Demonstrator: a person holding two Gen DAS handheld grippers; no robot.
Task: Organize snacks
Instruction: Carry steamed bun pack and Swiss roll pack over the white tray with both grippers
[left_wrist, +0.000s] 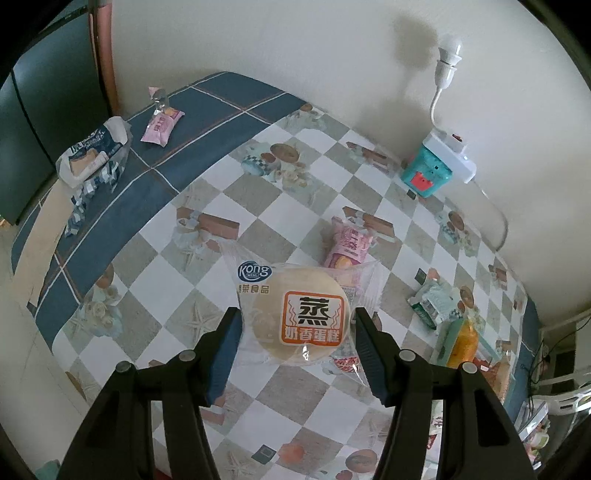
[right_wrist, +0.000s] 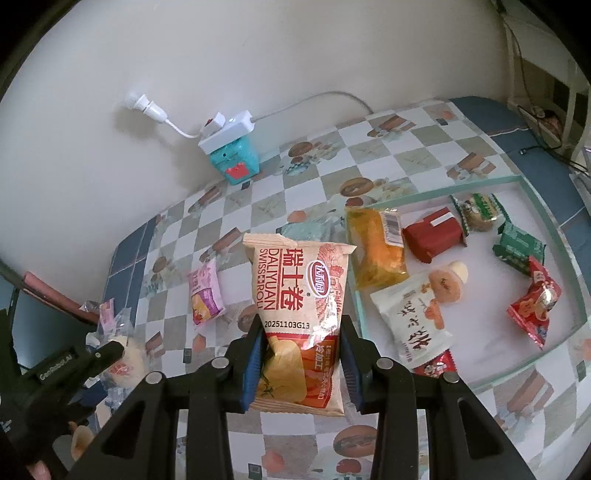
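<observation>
Glossy clear plastic wraps the steamed cake (left_wrist: 295, 314); tablecloth (left_wrist: 166, 280) smooth.

The right gripper (right_wrist: 301, 354) clamps a Swiss roll packet (right_wrist: 300, 306) above the checkered tablecloth (right_wrist: 399, 155), beside the glass tray (right_wrist: 554, 229) of snacks.

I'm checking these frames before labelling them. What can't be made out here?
- Left wrist view: the red-and-white packet is mostly hidden beneath the steamed cake packet, so its type is unreadable.
- Left wrist view: the glass tray is cut off by the right finger and the fisheye edge.
- Right wrist view: the Swiss roll bag hides the teal packet behind it.
- Right wrist view: the left gripper is seen side-on; its grip is unclear.
</observation>
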